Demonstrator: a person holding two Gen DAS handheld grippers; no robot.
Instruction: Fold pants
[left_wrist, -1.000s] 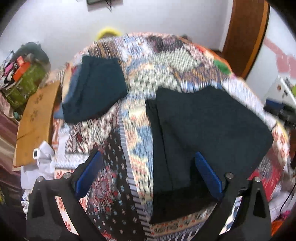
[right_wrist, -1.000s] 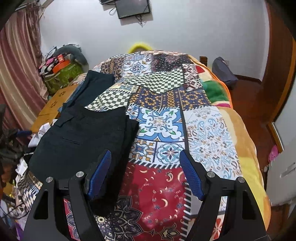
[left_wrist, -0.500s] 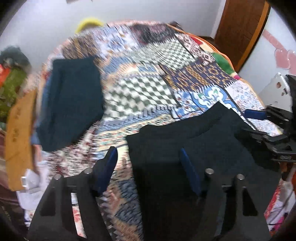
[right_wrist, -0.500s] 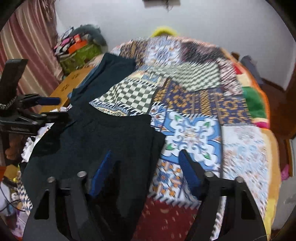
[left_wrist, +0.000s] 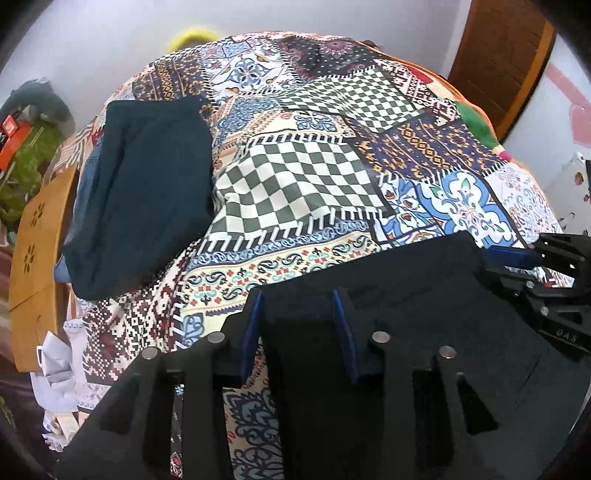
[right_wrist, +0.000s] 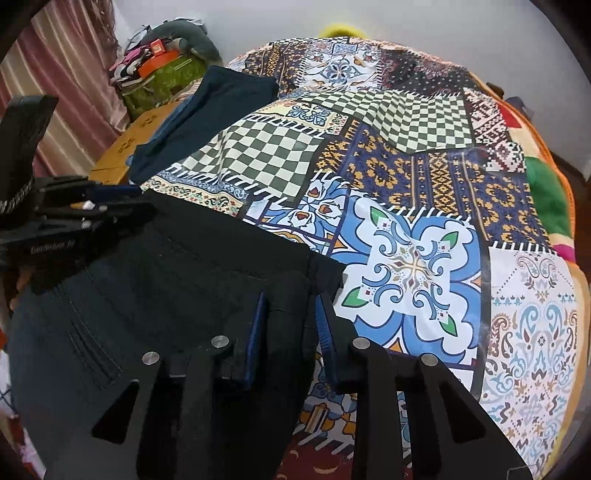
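A pair of black pants (left_wrist: 413, 295) lies folded on a patchwork bedspread (left_wrist: 303, 184). My left gripper (left_wrist: 297, 314) is closing on the pants' left edge, with black cloth between its blue pads. My right gripper (right_wrist: 291, 317) is closing on the pants' right edge (right_wrist: 288, 291), also with cloth between its pads. Each gripper shows in the other's view: the right one at the right edge of the left wrist view (left_wrist: 546, 273), the left one at the left edge of the right wrist view (right_wrist: 74, 210). The pants (right_wrist: 166, 288) show a back pocket seam.
A second folded dark garment (left_wrist: 147, 184) lies on the bed's far left, also in the right wrist view (right_wrist: 207, 114). A cardboard box (left_wrist: 37, 266) and a cluttered pile (right_wrist: 159, 62) stand beside the bed. A wooden door (left_wrist: 502, 55) is at the right.
Both grippers moved forward over the pants and narrowed from wide open to closed on the pants' two side edges. The far end of the pants now sits nearer the bed's middle.
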